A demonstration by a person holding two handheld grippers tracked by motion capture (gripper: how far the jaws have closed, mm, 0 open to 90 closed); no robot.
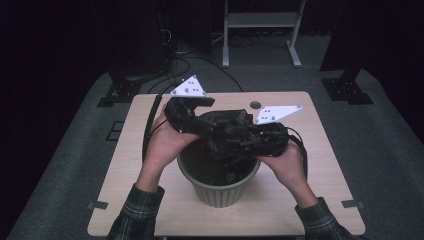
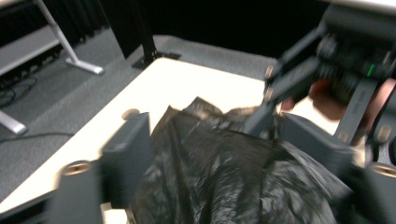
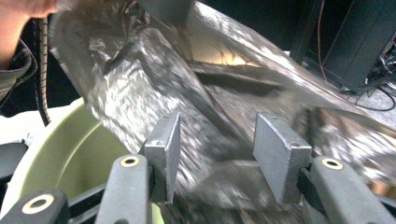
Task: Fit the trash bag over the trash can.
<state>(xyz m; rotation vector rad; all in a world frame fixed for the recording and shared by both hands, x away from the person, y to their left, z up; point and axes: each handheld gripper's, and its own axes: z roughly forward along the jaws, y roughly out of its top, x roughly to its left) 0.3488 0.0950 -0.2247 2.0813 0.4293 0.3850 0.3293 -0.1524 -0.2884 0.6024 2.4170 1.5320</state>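
Motion-blurred black bag [image 2: 219, 172] in the left gripper view, bin [image 1: 220, 192] interior hidden beneath it

No legible text, label, brand, number or sign found on any surface in the three views.

Grey carpet floor [image 1: 380, 140], dark room, white metal frame [image 1: 260, 22] behind.
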